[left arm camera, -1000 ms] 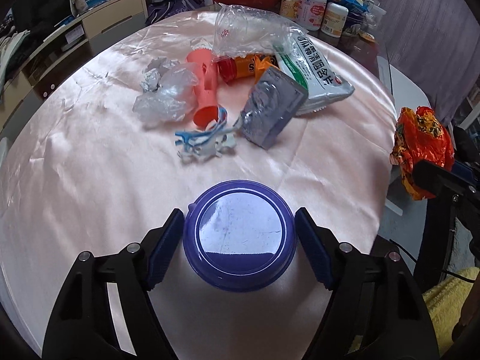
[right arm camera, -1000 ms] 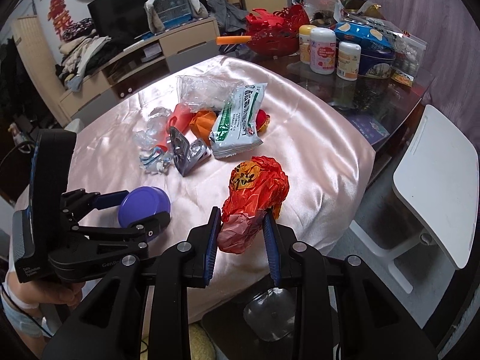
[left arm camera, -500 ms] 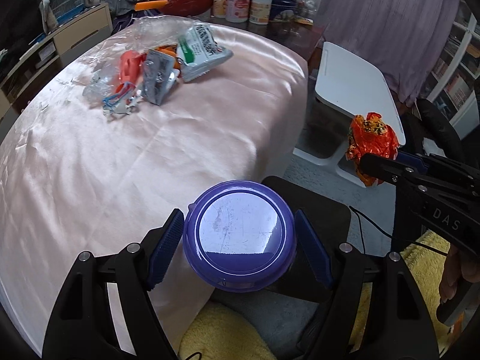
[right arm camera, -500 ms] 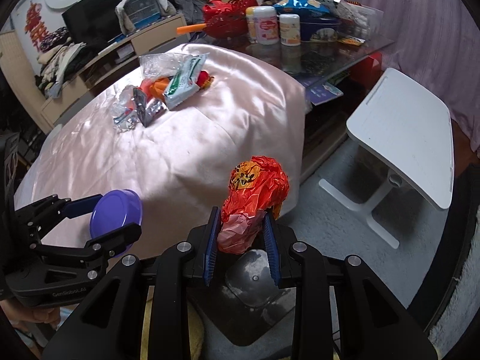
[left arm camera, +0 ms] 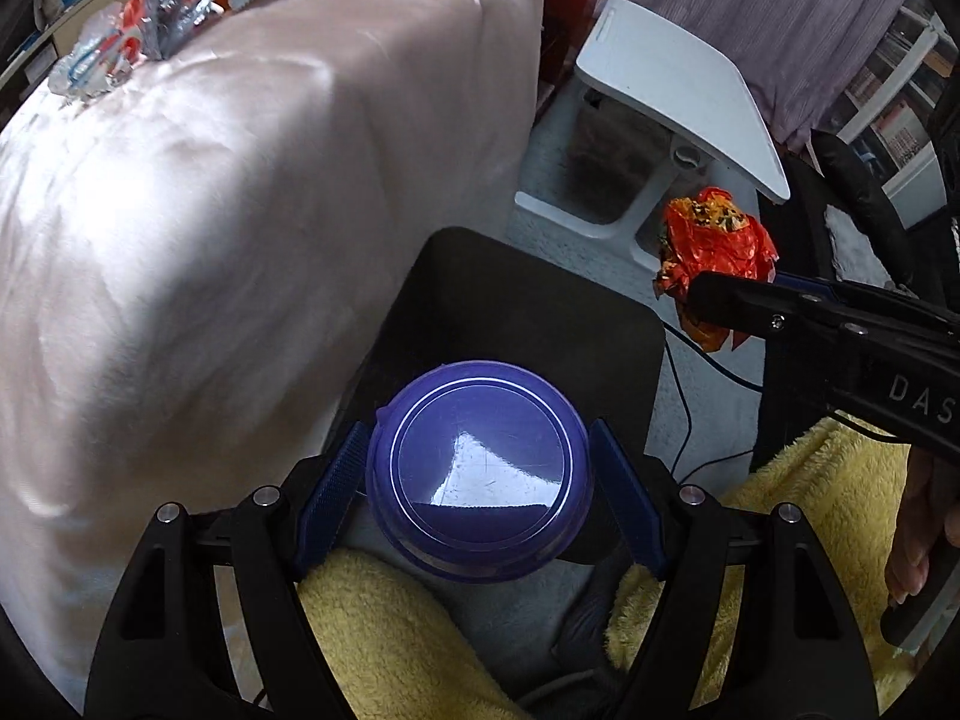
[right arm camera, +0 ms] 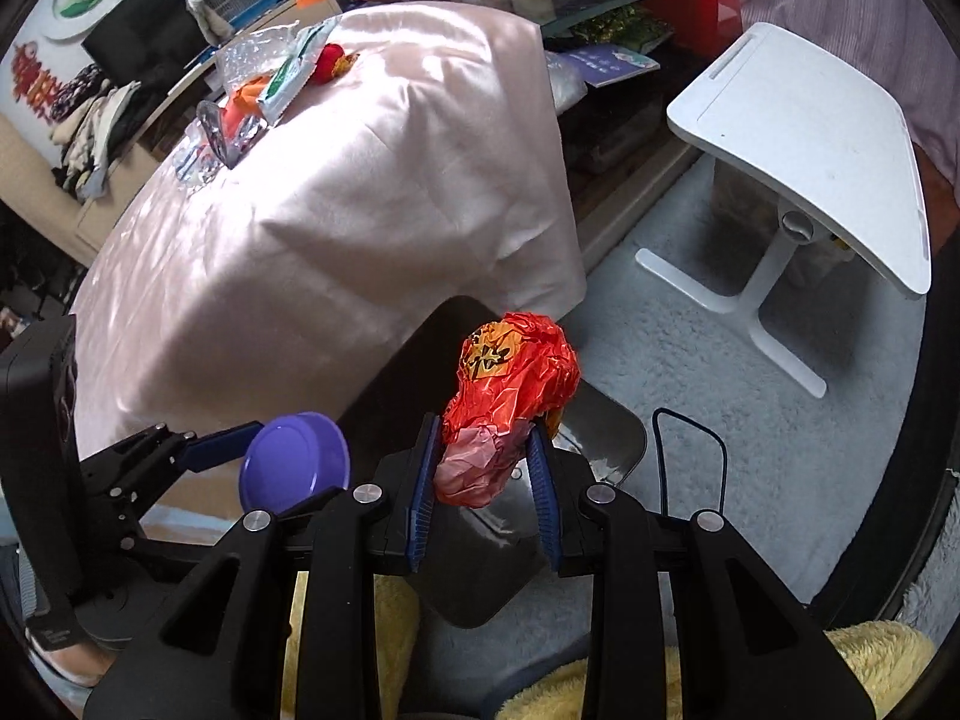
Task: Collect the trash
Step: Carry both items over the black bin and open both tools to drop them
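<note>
Left wrist view: the left claw (left arm camera: 480,474) is clenched on one purple lid (left arm camera: 480,468), which a second ago hung over the worktop (left arm camera: 240,210) and now hangs beyond its edge, above a dark bin (left arm camera: 516,300) on the floor. That suggests the drop-off is next. One heap of leftover trash (left arm camera: 162,6) stays far back on the cloth.

Right wrist view: the right claw (right arm camera: 480,474) grips one crumpled red wrapper (right arm camera: 510,384), likewise carried off the worktop and now over the bin. So two pieces are in transit, one per claw. One white side table (right arm camera: 810,138) stands well apart.
</note>
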